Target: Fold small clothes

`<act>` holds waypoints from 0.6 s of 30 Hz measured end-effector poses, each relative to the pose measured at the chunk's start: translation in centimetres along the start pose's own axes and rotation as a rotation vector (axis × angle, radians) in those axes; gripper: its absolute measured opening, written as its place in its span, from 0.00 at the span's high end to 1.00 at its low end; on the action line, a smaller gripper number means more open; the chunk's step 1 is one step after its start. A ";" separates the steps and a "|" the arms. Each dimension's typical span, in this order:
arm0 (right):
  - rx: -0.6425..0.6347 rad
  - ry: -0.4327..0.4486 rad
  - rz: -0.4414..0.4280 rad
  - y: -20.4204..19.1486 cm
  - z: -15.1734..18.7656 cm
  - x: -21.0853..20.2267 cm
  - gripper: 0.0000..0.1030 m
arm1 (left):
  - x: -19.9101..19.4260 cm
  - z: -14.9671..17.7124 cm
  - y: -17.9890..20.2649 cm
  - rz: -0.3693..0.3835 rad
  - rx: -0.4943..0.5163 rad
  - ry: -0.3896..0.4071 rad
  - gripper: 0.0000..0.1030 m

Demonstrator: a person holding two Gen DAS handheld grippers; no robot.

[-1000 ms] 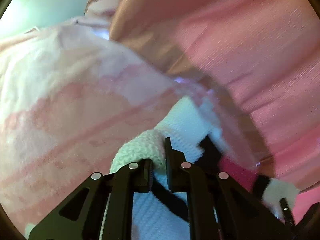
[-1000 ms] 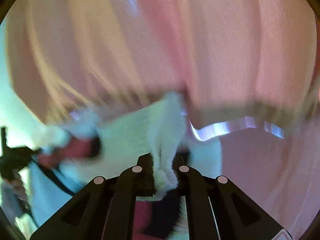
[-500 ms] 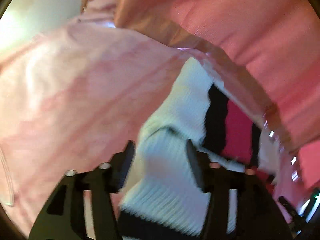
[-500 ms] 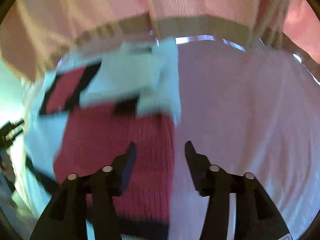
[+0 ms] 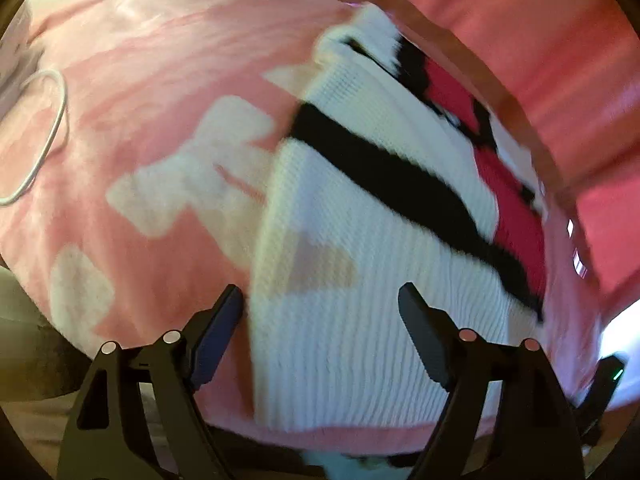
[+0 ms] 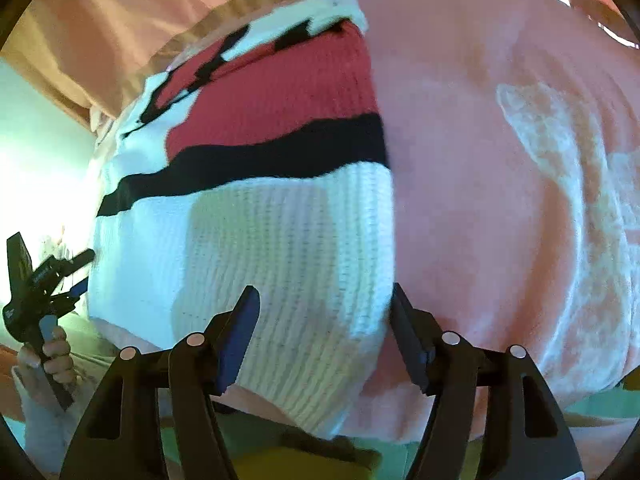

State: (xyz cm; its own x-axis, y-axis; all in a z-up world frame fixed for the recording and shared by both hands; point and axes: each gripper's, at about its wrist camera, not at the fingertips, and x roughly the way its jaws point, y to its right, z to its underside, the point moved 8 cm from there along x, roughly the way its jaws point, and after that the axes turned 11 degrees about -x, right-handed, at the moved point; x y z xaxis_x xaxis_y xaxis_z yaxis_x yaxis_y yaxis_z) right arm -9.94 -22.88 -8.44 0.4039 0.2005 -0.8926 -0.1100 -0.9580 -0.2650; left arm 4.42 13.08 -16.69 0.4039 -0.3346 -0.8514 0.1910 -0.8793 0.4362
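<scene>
The small knitted garment point(image 5: 360, 240), white with a black band and a red block, is seen laid flat across the middle of both wrist views, on top of a larger pink cloth with pale patches point(image 5: 140, 140). In the left wrist view it runs from the lower centre up toward the upper right; in the right wrist view it fills the centre-left of the frame.

The left gripper point(image 5: 320, 304) has just been opened and is released, its jaws spread above the white knit with nothing pinched. The right gripper point(image 6: 324, 304) has likewise just been opened; the garment's right edge lies between its jaws, but no pressure on it is seen.

A fold is judged to have been completed and set down, since the piece lies compact with straight side edges. Whether a further fold is still needed cannot be told.
</scene>
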 end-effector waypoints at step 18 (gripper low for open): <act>-0.071 -0.011 0.204 1.6 6.6 -7.2 0.90 | -3.8 8.9 -0.2 -0.084 0.156 -0.132 0.90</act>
State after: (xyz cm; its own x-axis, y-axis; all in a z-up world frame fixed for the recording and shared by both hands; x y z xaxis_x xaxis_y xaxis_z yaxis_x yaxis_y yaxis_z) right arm -19.02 -24.50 -4.86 0.3699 0.0023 -0.9291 -0.1238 -0.9910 -0.0518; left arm -5.11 11.50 -16.14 0.2700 -0.2905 -0.9180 0.0741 -0.9443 0.3206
